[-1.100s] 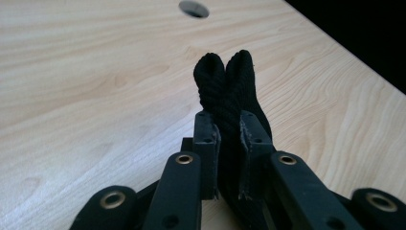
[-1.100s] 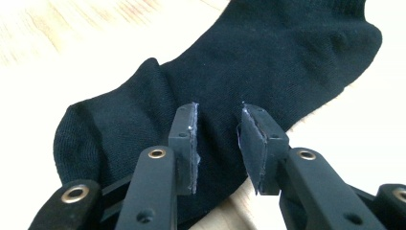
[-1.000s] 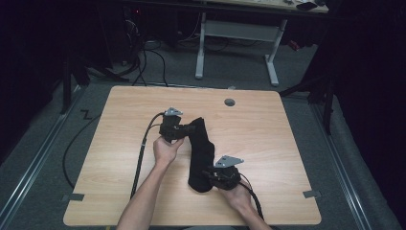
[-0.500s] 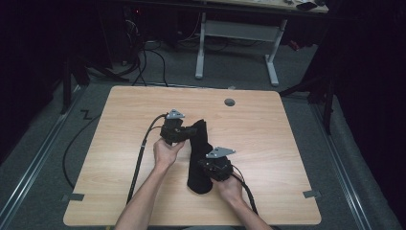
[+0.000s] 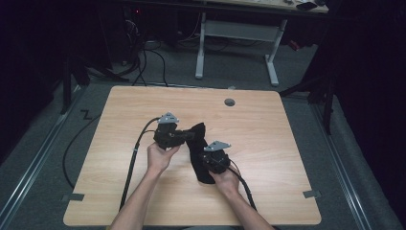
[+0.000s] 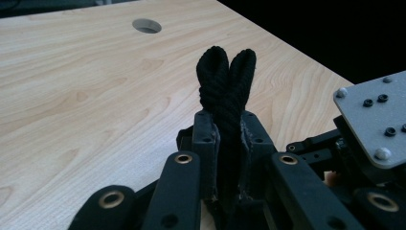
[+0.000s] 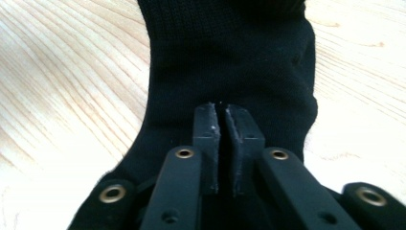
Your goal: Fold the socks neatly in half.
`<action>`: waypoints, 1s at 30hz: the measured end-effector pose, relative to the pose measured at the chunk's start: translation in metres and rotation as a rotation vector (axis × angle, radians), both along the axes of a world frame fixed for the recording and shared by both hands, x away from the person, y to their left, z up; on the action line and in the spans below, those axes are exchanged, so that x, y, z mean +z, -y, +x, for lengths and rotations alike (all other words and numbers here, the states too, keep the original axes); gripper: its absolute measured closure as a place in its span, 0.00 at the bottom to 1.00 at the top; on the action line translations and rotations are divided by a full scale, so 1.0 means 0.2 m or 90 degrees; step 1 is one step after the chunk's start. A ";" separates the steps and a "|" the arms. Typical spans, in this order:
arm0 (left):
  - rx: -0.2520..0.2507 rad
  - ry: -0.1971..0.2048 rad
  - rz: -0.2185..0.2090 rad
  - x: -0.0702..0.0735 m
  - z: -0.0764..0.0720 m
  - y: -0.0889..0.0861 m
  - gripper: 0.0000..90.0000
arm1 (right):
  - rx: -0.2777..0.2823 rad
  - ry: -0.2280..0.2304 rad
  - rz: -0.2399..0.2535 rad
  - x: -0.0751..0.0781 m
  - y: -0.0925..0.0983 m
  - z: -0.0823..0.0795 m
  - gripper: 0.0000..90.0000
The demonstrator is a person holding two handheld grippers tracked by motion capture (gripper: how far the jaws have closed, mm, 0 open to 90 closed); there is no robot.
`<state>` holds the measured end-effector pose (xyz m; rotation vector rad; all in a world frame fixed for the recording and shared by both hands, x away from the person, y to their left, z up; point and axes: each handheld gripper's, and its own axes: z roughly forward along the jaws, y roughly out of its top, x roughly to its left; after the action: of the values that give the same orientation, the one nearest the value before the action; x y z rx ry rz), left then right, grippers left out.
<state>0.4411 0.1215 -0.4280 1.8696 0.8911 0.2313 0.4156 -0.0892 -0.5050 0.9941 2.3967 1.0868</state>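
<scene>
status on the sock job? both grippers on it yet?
Done: left gripper is clamped on a bunched fold of the black sock. In hand: right gripper, jaws nearly shut after closing, sits over the sock's near end; a pinch isn't clear. Left: whatever handling follows; sock lies on the table.

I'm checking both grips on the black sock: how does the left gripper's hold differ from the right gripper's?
The left gripper clamps a bunched fold of the black knitted sock, two loops sticking up past its tips; the right gripper has its pads nearly together over flat cloth, jaws just reopened a little, and whether it pinches any is unclear. The left is at the sock's far end, the right at its near end. Both meet the sock on the light wooden table.
</scene>
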 end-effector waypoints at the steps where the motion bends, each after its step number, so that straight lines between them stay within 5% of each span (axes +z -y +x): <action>1: 0.000 0.000 0.000 0.00 0.00 0.00 0.89 | 0.000 0.000 0.000 0.00 0.00 0.00 0.88; 3: 0.003 -0.003 0.001 -0.01 0.01 0.00 0.89 | 0.008 -0.001 -0.006 0.02 0.00 -0.01 0.81; 8: 0.010 -0.006 0.003 -0.03 0.03 -0.01 0.89 | 0.059 0.018 0.052 0.12 0.12 -0.13 0.73; 13: 0.015 -0.001 0.003 -0.03 0.04 -0.01 0.89 | 0.096 0.020 -0.039 0.04 0.14 -0.26 0.69; 16: 0.016 -0.004 0.002 -0.04 0.03 -0.01 0.89 | 0.104 0.019 -0.054 0.01 0.12 -0.25 0.69; 24: -0.001 0.031 0.040 -0.03 -0.07 0.02 0.89 | 0.072 0.007 -0.028 0.00 0.01 -0.16 0.71; 30: -0.001 0.015 0.075 -0.10 -0.07 0.05 0.88 | 0.088 -0.002 -0.033 0.02 -0.08 -0.11 0.68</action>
<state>0.4263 0.1123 -0.4473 1.9725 0.8756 0.3109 0.3932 -0.0739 -0.5005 0.8239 2.5135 1.0628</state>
